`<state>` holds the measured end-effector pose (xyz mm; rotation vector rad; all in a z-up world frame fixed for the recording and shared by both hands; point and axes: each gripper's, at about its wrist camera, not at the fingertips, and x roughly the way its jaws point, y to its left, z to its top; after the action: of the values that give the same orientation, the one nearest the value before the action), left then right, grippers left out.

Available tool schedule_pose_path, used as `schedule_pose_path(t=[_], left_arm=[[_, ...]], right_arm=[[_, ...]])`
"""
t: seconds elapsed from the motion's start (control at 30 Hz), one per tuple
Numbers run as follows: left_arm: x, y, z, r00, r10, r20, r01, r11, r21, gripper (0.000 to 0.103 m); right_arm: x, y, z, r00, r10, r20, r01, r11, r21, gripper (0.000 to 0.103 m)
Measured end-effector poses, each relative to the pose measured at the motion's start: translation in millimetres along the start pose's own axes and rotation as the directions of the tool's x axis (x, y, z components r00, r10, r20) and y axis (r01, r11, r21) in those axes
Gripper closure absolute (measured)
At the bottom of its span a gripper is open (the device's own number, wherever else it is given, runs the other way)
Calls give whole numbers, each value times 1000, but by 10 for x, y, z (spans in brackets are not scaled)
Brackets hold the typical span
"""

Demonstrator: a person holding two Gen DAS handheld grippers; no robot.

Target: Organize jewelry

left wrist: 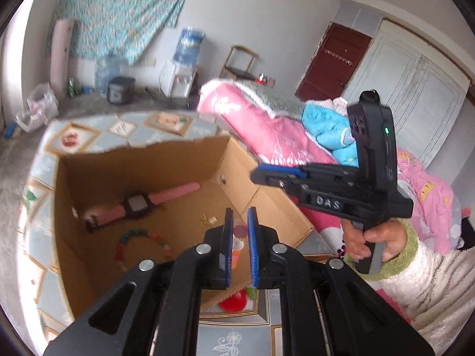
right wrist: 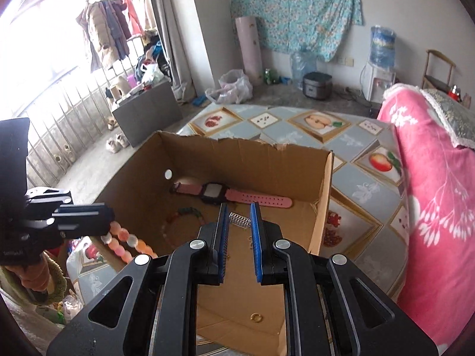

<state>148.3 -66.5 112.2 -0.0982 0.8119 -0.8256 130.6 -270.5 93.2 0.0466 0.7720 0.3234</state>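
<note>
An open cardboard box (left wrist: 184,160) (right wrist: 237,154) stands on the table. On its floor lie a pink-strapped watch (left wrist: 136,204) (right wrist: 213,192), a green and red bead bracelet (left wrist: 133,235) (right wrist: 185,211), a small silver comb-like piece (right wrist: 240,221) and a gold ring (right wrist: 255,317). My left gripper (left wrist: 240,212) (right wrist: 110,219) hangs above the box's near side. It is shut on a string of orange and white beads (left wrist: 239,231) (right wrist: 126,239) that dangles from its tips. My right gripper (right wrist: 240,207) (left wrist: 256,175) hovers over the box. Its pads stand a narrow gap apart, with nothing between them.
The table (right wrist: 365,190) has a grey cloth with fruit pictures. A pink quilt (right wrist: 439,195) (left wrist: 261,130) rises right beside the box. A person's hand in a white fleece sleeve (left wrist: 415,267) holds the right gripper. A railing and a concrete floor lie further off.
</note>
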Motion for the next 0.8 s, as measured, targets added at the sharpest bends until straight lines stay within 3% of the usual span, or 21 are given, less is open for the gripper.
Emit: schedule_pose_path(t=[0.17, 0.4, 0.43, 0.47, 0.5, 0.6, 0.8], left_arm=[[567, 102, 28, 990, -68, -123, 56, 994, -98, 94], [1150, 83, -92, 960, -138, -243, 88, 974, -207, 93], [1192, 104, -117, 955, -159, -251, 100, 968, -232, 87], [1202, 117, -137, 951, -177, -254, 112, 962, -251, 78], [1203, 138, -160, 948, -198, -250, 128, 954, -272, 75], [1118, 192, -172, 954, -212, -212, 146, 946, -289, 75], [511, 268, -124, 993, -102, -67, 87, 976, -200, 75]], right_arm=[[294, -194, 127, 994, 20, -105, -21, 1000, -8, 90], [442, -297, 285, 988, 18, -153, -26, 998, -51, 90], [446, -304, 293, 988, 18, -156, -27, 998, -53, 90], [445, -308, 296, 987, 22, -158, -30, 998, -49, 90], [451, -321, 304, 987, 26, -160, -34, 998, -44, 90], [446, -324, 313, 985, 37, -169, -43, 999, -32, 90], [573, -197, 400, 965, 116, -233, -122, 993, -9, 90]])
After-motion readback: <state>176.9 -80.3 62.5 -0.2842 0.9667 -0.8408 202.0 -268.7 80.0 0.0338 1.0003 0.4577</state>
